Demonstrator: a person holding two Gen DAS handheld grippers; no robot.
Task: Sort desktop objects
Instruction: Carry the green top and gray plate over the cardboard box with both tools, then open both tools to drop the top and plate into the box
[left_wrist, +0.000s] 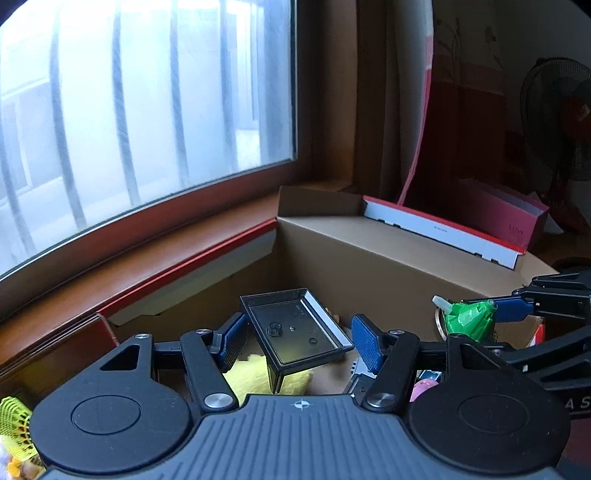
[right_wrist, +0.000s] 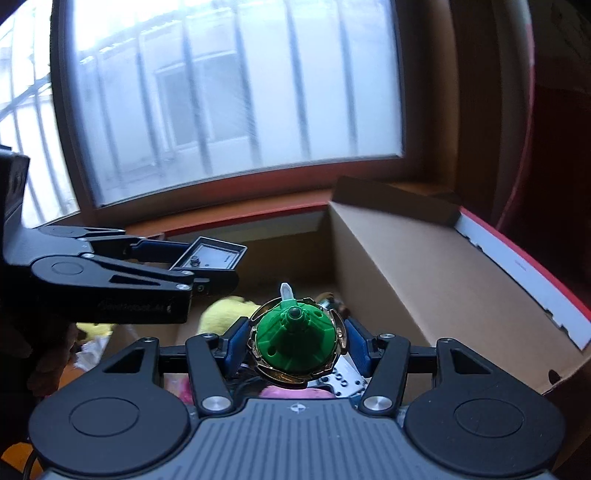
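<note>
My left gripper (left_wrist: 299, 338) has its jaws wide apart over the cardboard box (left_wrist: 369, 254). A black rectangular tray (left_wrist: 295, 328) sits tilted between them, touching the left pad; I cannot tell if it is gripped. It also shows in the right wrist view (right_wrist: 208, 256) at the left gripper's tip. My right gripper (right_wrist: 293, 341) is shut on a green spinning top (right_wrist: 295, 338) with a gold ring, held above the box. The top also shows in the left wrist view (left_wrist: 467, 317).
The box holds a yellow plush toy (left_wrist: 251, 376), a pink item (right_wrist: 288, 391) and a grey perforated part (right_wrist: 341, 374). A red-and-white box lid (left_wrist: 443, 232) leans on the right wall. A window sill (left_wrist: 166, 258) runs behind. A yellow-green shuttlecock (left_wrist: 13, 424) lies at far left.
</note>
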